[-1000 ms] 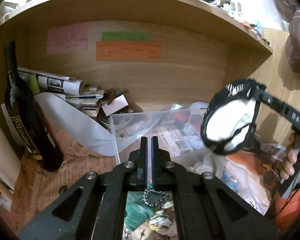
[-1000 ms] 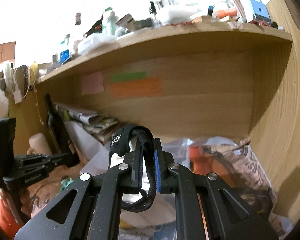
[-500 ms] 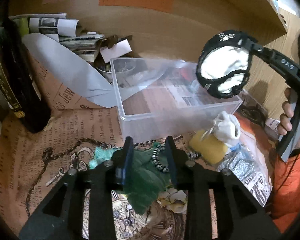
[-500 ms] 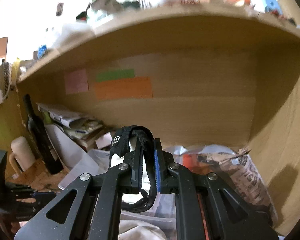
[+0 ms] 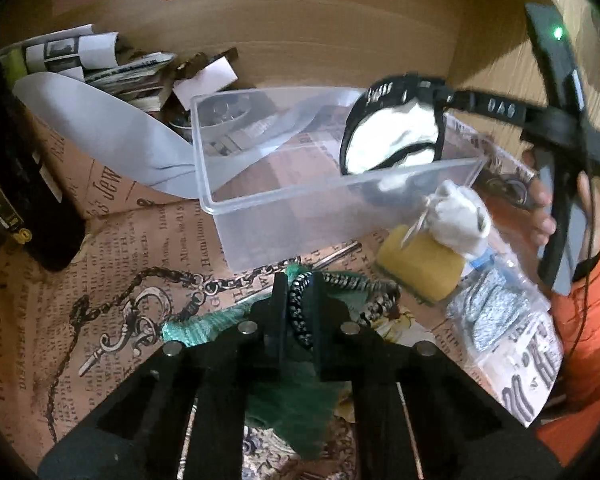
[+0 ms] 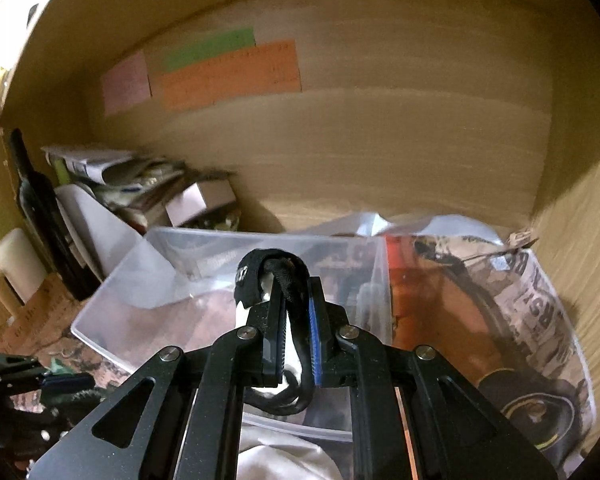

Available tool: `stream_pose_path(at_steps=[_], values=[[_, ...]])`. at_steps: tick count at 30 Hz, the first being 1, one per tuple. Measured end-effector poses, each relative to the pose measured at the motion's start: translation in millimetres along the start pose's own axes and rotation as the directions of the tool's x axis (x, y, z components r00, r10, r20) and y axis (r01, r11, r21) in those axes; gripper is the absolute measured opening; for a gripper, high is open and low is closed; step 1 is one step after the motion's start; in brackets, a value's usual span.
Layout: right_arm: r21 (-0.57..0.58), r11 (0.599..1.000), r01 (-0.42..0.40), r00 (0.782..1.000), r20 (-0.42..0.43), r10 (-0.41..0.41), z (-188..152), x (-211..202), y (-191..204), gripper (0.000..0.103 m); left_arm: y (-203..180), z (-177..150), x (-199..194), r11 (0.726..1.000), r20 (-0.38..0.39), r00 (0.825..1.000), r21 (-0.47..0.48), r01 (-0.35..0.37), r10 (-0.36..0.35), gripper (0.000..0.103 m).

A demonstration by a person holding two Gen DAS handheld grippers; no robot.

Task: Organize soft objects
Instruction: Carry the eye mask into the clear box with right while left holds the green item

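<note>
wood-panel back wall (image 6: 380, 128), dim warm light. sticky notes on it at 11 o'clock: pink note (image 6: 125, 82), green note (image 6: 212, 49), orange note (image 6: 230, 76). wooden side wall (image 6: 580, 240) at 3 o'clock. worktop (image 5: 112, 240) covered in newsprint-pattern paper.

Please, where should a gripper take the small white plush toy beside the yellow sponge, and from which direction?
Grip the white plush toy across its rounded upper body, coming from above. It leans on the yellow sponge and against the clear box, so its sides look crowded.
</note>
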State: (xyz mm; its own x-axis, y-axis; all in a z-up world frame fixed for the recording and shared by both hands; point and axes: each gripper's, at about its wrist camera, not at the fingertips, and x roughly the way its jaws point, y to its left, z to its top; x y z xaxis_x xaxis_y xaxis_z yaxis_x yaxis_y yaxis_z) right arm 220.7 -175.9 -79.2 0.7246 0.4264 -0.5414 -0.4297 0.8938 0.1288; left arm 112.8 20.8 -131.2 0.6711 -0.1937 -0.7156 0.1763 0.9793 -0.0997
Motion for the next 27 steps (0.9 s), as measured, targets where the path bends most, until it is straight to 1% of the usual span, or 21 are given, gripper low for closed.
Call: stream_pose_path(at_steps=[4,8,9,10,11,12,13,14,16,17,19,20,21,22,24,27], values=[[-0.009,1.0,-0.017,0.999,-0.042,0.017,-1,7,2,0.009,1,8,-15,1.0,0.048,0.999,-0.012,0.009,-0.008,0.006],[-0.021,1.0,-0.01,0.996,-0.084,0.008,-4,13,3,0.01,-5,20,-36,1.0,0.108,0.994,-0.01,0.01,-0.009,0.006],[-0.024,1.0,-0.01,0.996,-0.093,0.007,-4,13,4,0.013,-5,23,-40,1.0,0.119,0.993,-0.012,0.01,-0.009,0.006],[-0.026,1.0,-0.008,0.995,-0.101,0.005,-5,13,3,0.02,-4,28,-43,1.0,0.132,0.991,-0.013,0.01,-0.008,0.006],[-0.026,1.0,-0.006,0.995,-0.099,0.003,-6,12,3,0.024,-4,32,-46,1.0,0.146,0.989,-0.014,0.009,-0.007,0.006],[-0.029,1.0,-0.003,0.996,-0.093,0.0,-6,9,3,0.035,-4,37,-50,1.0,0.161,0.987,-0.018,0.008,-0.005,0.006],[-0.035,0.999,0.003,0.997,-0.081,-0.006,-7,5,3,0.043,-4,41,-52,1.0,0.173,0.985,-0.02,0.006,-0.002,0.006],[-0.04,0.999,0.007,0.997,-0.073,-0.01,-7,2,4,0.047,-4,46,-55,1.0,0.19,0.982,-0.022,0.001,0.004,0.006],[-0.048,0.999,0.013,0.999,-0.052,-0.015,-7,-6,5,0.056,-3,54,-57,1.0,0.211,0.977,-0.026,-0.013,0.018,0.006],[-0.048,0.999,0.013,0.999,-0.044,-0.015,-7,-10,5,0.059,-2,58,-55,0.999,0.216,0.976,-0.028,-0.017,0.023,0.006],[-0.046,0.999,0.012,1.0,-0.025,-0.013,-7,-18,6,0.074,3,66,-49,0.999,0.216,0.976,-0.04,-0.03,0.038,0.006],[-0.045,0.999,0.006,1.0,-0.013,-0.007,-8,-24,6,0.077,6,69,-45,0.998,0.21,0.977,-0.046,-0.039,0.048,0.006],[-0.045,0.999,0.001,1.0,-0.003,-0.001,-8,-28,6,0.083,9,72,-40,0.997,0.2,0.978,-0.054,-0.047,0.057,0.006],[-0.047,0.999,-0.004,1.0,0.004,0.004,-9,-32,7,0.085,13,75,-33,0.997,0.186,0.981,-0.06,-0.047,0.058,0.006],[-0.054,0.998,-0.015,1.0,0.008,0.015,-13,-39,8,0.088,19,79,-19,0.996,0.152,0.987,-0.074,-0.048,0.059,0.006],[-0.057,0.998,-0.03,1.0,0.002,0.03,-21,-46,10,0.091,25,83,2,0.995,0.108,0.991,-0.077,-0.068,0.076,0.006]])
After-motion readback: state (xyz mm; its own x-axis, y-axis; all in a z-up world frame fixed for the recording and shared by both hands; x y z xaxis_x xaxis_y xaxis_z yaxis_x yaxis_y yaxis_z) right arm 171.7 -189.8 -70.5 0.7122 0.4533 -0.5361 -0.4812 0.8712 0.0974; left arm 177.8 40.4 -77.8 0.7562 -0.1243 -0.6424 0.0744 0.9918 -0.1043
